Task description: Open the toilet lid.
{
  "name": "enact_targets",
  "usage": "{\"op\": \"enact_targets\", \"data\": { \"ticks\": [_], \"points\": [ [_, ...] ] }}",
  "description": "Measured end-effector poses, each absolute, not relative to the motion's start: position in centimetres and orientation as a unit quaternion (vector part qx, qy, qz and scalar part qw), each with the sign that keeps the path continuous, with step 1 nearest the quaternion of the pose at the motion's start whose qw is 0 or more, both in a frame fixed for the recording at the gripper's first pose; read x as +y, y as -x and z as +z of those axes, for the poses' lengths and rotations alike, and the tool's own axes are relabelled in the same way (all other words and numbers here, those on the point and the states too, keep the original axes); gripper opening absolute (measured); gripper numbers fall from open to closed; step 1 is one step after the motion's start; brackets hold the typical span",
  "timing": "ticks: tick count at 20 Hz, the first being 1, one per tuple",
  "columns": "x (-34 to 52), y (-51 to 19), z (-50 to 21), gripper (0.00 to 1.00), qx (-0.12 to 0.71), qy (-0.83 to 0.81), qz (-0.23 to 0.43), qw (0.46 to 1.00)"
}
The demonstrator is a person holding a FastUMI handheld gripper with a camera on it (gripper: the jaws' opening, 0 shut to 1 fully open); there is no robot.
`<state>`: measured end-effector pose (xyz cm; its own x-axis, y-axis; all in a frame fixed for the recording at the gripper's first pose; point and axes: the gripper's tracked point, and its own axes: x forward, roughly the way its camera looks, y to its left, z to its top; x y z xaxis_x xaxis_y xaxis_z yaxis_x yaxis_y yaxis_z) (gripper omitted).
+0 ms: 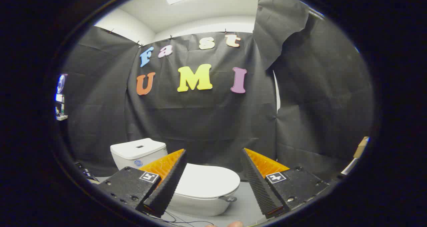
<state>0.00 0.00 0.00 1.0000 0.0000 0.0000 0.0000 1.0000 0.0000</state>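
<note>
The gripper (213, 160) hangs in the air with its fingers spread wide and nothing between them, aimed toward the black cloth wall (206, 120) of the booth. Ahead of the fingers and lower down sits the toilet (200, 200), resting on a pale grey floor (245, 207), with its lid (206, 182) lying flat and closed over the bowl; the near finger at about seven o'clock covers part of the lid's side. The tank (138, 152) stands behind the bowl, toward ten o'clock from the lid. At roughly four o'clock on the lid's rim a small dark tab (229, 198) sticks out, likely put there as a handle so two fingers can catch it and lift. The wide spread looks like readiness for that catch: the fingers are well apart from the lid, so the approach is not yet made.
</note>
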Motion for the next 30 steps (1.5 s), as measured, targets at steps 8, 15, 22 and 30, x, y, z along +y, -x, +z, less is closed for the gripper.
{"op": "enact_targets", "data": {
  "ticks": [8, 15, 22, 30],
  "points": [
    [-1.4, 0.1, 0.5, 1.00, -0.011, -0.008, -0.023, 1.000],
    [-1.7, 0.3, 0.8, 1.00, -0.018, 0.003, -0.028, 0.999],
    [-2.3, 0.3, 0.2, 1.00, -0.008, -0.007, -0.032, 0.999],
    [-3.8, -0.7, -0.1, 1.00, -0.004, -0.045, -0.075, 0.996]
  ]
}}
